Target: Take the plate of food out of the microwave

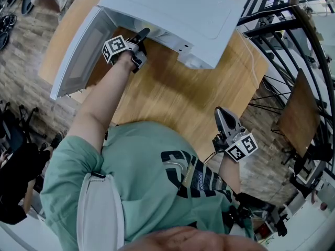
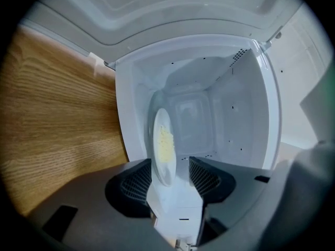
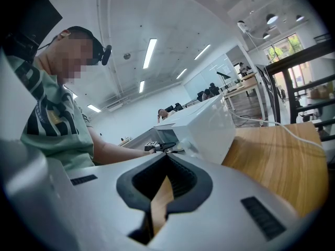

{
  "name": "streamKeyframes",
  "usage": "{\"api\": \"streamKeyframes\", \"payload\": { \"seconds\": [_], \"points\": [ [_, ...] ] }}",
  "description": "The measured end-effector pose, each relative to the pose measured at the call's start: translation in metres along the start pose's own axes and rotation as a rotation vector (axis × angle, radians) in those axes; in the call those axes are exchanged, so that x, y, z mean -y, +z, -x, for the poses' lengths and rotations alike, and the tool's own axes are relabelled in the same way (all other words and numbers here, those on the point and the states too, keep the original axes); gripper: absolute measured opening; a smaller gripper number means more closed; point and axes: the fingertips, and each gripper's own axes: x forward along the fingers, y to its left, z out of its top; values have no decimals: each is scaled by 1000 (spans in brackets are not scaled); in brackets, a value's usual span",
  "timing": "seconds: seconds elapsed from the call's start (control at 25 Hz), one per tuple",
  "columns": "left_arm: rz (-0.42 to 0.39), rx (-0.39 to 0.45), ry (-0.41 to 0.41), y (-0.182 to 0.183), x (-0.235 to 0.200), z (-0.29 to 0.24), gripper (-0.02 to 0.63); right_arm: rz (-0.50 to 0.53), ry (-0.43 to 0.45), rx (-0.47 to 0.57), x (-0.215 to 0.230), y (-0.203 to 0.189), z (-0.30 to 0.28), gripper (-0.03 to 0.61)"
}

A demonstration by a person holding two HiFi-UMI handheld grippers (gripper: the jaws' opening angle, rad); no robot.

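The white microwave [image 1: 172, 9] stands on the wooden table [image 1: 172, 93] with its door [image 1: 78, 51] swung open to the left. In the left gripper view a clear plate [image 2: 163, 156] with yellow food [image 2: 165, 140] sits inside the cavity [image 2: 220, 109], seen edge-on. My left gripper [image 2: 170, 163] is at the cavity mouth [image 1: 140, 35], jaws open, with the plate's near rim between them, close to the left pad. My right gripper [image 1: 222, 114] hangs off the table's near right corner, shut and empty [image 3: 167, 158].
The power cord [image 3: 272, 127] trails across the table [image 3: 272, 156] right of the microwave [image 3: 204, 124]. Black metal racks [image 1: 293, 30] stand beyond the table on the right. The open door bounds my left arm's left side. People sit far off in the room.
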Motion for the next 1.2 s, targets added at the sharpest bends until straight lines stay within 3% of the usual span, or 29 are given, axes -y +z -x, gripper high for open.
{"api": "streamKeyframes", "payload": {
  "seconds": [0.08,0.16,0.32,0.56,0.68,1.2],
  "points": [
    [-17,-5,50,0,-7,0,196,0,-3,-3,0,-1,0,6],
    [-7,-7,111,0,-17,0,69,0,-5,-7,1,-1,1,6],
    [28,8,116,4,-22,2,46,-1,-13,-11,2,-1,3,6],
    [69,36,53,12,-24,7,26,0,-22,-13,5,-2,3,6],
    [57,52,6,15,-13,13,11,2,-22,-13,4,-2,3,6],
    [69,20,-45,5,-1,74,9,20,-9,-7,-10,1,0,6]
  ]
}}
